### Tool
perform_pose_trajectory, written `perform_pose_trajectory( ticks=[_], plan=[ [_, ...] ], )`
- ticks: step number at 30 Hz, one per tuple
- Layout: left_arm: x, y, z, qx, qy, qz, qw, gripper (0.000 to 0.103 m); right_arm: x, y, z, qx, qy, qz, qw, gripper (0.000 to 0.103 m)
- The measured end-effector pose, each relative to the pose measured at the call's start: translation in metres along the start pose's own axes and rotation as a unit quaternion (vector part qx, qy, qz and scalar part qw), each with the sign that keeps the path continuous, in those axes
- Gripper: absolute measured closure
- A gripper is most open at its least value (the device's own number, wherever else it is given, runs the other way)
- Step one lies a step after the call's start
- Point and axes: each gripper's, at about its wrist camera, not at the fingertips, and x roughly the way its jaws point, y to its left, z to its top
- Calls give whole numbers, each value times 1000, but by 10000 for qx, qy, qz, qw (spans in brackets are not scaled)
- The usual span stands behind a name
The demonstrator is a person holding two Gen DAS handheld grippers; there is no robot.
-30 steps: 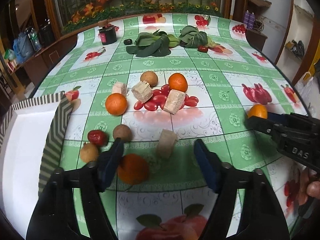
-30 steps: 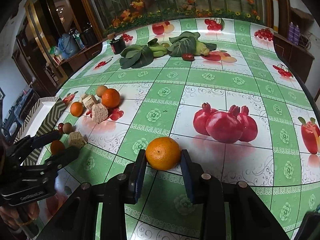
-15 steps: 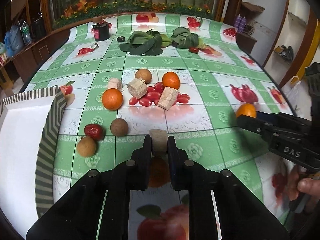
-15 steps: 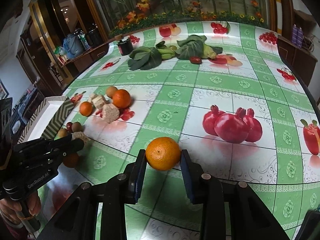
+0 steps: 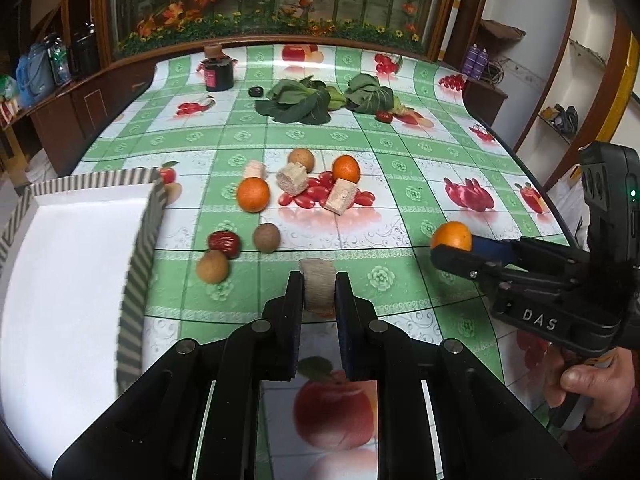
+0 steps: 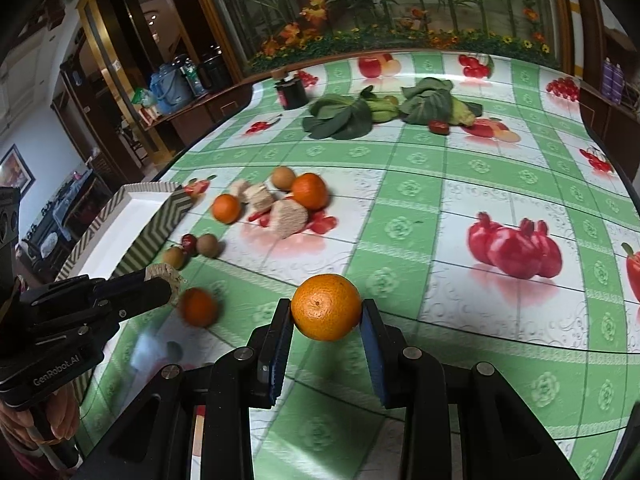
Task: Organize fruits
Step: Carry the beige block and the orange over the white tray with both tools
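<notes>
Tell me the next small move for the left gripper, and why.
Probably carry the beige chunk left over the white tray. The left gripper is shut on it, apparently lifted, and the tray lies beside it with bare floor showing.

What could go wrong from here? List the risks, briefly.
1. The left gripper pinches the pale chunk only by its fingertips; it might slip out on the way to the striped tray.
2. A loose orange lies just beneath that gripper and could be knocked and roll.
3. The right gripper holds a round orange; it may squirt free.
</notes>
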Motion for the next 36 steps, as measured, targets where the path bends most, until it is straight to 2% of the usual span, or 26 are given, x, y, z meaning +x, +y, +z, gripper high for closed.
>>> perform_pose_trajectory(
  ticks=[20, 28, 36],
  plan=[
    [-53, 85, -5, -490, -230, 1023, 9933, 88, 19, 101, 24, -764, 63, 574, 9954, 70],
    [-56, 125, -7, -725, -166, 1337, 9882, 88, 33, 145, 36, -1165, 116, 758, 9902, 70],
    [-53, 156, -2, -969, -71, 1449, 9847, 88, 47, 176, 44, -1393, 198, 891, 9860, 70]
  ],
)
